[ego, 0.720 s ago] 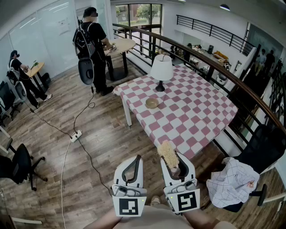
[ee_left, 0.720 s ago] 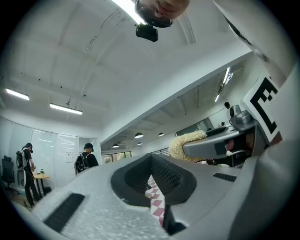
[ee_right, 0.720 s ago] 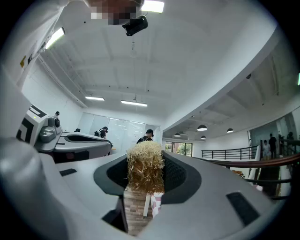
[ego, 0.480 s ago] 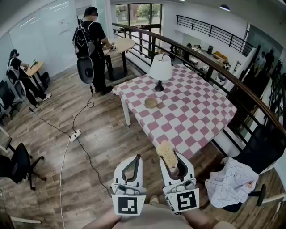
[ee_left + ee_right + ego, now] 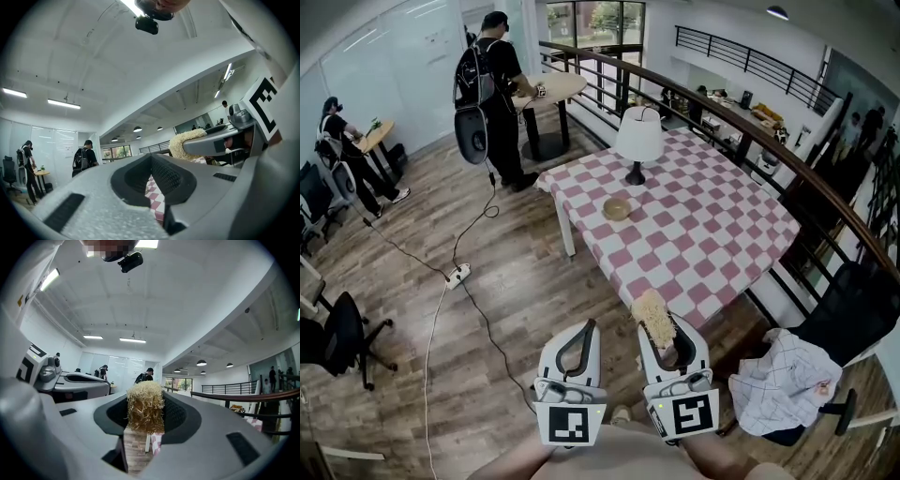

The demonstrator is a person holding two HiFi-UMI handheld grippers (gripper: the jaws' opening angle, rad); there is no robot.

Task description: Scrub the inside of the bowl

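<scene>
The right gripper [image 5: 146,416] has its dark, ribbed pads clamped on a scrubber [image 5: 146,406], a shaggy, straw-coloured bundle of coarse fibres that stands up out of the jaws and past their tips. The left gripper [image 5: 152,174] is closed with nothing in it; its jaws meet at the tips and leave a rounded, loop-shaped gap behind them. Both have smooth grey-white plastic shells and are held level, side by side, over a floor [image 5: 516,309] of wood-grain planks.

The bowl [image 5: 618,208], small, round, shallow and tan, sits well ahead of both grippers on a table [image 5: 712,244] under a red-and-white checked cloth. A lamp [image 5: 637,141] with a white conical shade and dark stem stands just beyond the bowl. To the right, a crumpled pale checked cloth [image 5: 783,380] lies over a dark chair.
</scene>
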